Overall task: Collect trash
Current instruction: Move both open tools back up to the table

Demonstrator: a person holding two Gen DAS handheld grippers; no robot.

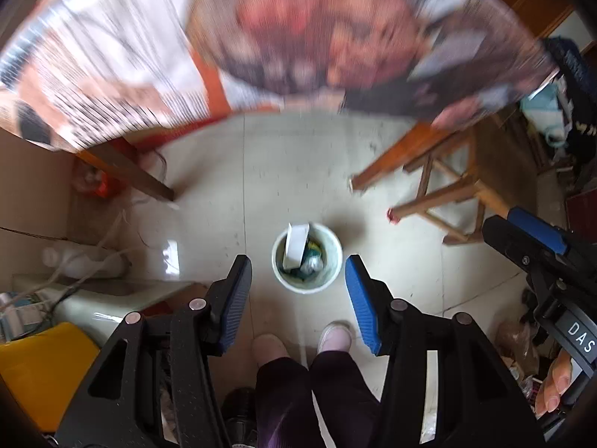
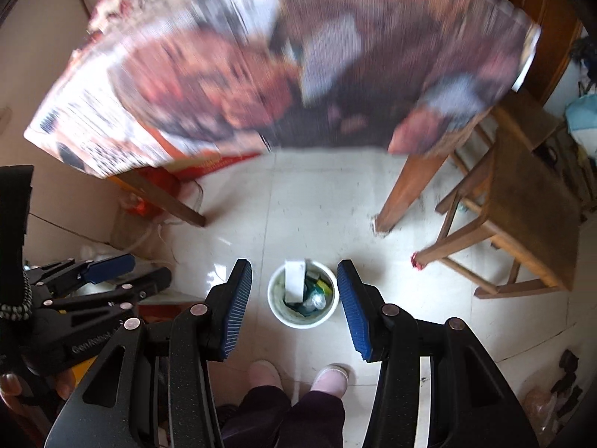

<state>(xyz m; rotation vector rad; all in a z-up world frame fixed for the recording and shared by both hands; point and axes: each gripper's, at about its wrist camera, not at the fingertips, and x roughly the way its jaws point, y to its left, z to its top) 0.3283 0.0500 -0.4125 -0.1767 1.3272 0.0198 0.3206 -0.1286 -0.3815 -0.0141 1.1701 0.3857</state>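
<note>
Both the left hand-held gripper and the right hand-held gripper hang with jaws apart and empty above the white bin on the floor. A white carton leans inside it; the other trash is too small to identify. The bench is blurred, its covering's print unreadable.

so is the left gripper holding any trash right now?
No, the left gripper stands open with nothing between its blue pads, only the white bin of trash on the floor beyond.
</note>
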